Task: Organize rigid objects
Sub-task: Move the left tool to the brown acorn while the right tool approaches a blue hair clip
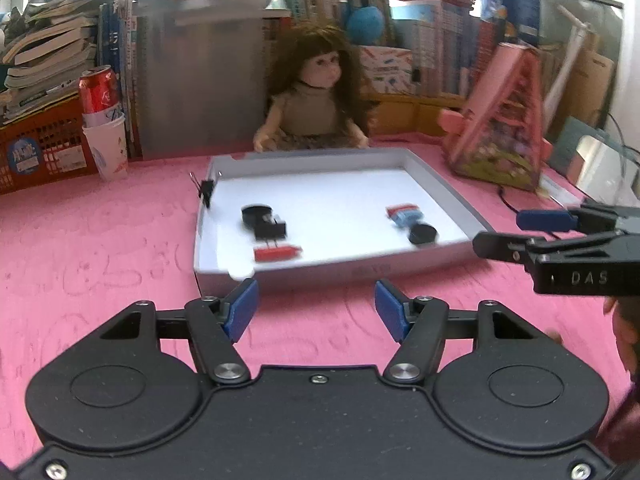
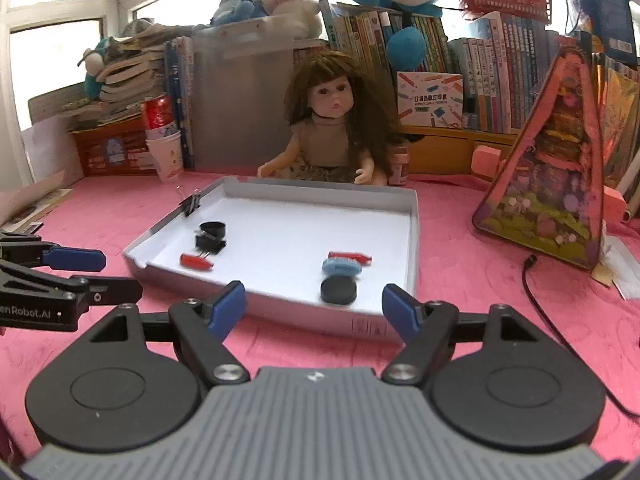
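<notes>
Both grippers hang over the pink tablecloth (image 1: pixel 100 240), on the near side of the white tray (image 2: pixel 414 240). Neither holds anything.

Left gripper (image 1: pixel 316 312): jaws spread, blue pads apart, only cloth between them. It sits just short of the tray's near wall, aimed at the tray's middle.

Right gripper (image 2: pixel 314 308): jaws spread wider, empty. Its tips sit at the tray's near wall, right half.

Nearest object, right half of tray: 1 black disc (image 2: pixel 338 291), flat, just inside the near wall. In the right wrist view it lies between the 2 pad tips and slightly ahead. Round, so no long axis to match. Just beyond it, touching or nearly so, a small blue piece (image 2: pixel 340 269), then a red piece (image 2: pixel 350 258) lying across, left to right.

Left half of tray: a red clip (image 1: pixel 276 253) nearest, long axis left to right; behind it a black clip (image 1: pixel 272 229) and a black ring (image 1: pixel 256 213), close together. Motion blur hides whether they touch.

Far left: 1 black binder clip (image 2: pixel 191 203) pinched on the tray's left wall.

Judgement: the right gripper is nearer the disc group, the left gripper nearer the red clip group. All loose pieces already lie in the tray, so the task looks close to done, or a regrouping remains.

Beyond the tray: a doll (image 2: pixel 332 128), seated, facing the grippers.
</notes>
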Demonstrator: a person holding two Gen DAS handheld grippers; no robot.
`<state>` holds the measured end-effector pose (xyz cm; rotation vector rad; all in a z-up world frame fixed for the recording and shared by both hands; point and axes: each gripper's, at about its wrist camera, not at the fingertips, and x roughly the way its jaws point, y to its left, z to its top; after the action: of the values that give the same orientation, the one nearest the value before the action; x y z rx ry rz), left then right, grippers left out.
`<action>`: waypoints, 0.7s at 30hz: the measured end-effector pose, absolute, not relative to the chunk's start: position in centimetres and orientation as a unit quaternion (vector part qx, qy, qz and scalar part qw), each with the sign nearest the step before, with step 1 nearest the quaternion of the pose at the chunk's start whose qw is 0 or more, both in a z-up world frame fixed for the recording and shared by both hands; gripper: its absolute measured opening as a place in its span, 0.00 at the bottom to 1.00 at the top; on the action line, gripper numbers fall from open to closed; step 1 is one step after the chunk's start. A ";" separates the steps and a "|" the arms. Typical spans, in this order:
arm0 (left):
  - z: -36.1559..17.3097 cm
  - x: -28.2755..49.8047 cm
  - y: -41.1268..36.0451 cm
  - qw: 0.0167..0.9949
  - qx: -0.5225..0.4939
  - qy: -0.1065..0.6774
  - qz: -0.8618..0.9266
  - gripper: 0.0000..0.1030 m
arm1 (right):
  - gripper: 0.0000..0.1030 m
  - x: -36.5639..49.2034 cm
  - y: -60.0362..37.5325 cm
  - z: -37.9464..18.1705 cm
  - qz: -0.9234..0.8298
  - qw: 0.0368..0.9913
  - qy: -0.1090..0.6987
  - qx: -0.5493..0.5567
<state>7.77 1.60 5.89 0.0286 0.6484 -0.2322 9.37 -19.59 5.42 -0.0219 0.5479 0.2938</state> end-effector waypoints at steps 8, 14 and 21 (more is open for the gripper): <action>5.1 2.8 1.5 0.940 0.025 0.315 -0.127 0.61 | 0.83 4.7 -20.3 4.3 0.170 0.951 0.259 -0.017; 4.0 0.5 1.3 0.932 0.014 0.333 -0.142 0.61 | 0.84 2.4 -20.0 2.9 0.185 0.947 0.261 -0.032; 2.6 -1.1 0.6 0.923 0.027 0.349 -0.159 0.60 | 0.85 0.6 -19.6 1.5 0.205 0.942 0.262 -0.042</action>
<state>-1.14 0.64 2.59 0.0550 0.7166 -0.3273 0.65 -19.57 1.52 -0.0865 0.5351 0.4185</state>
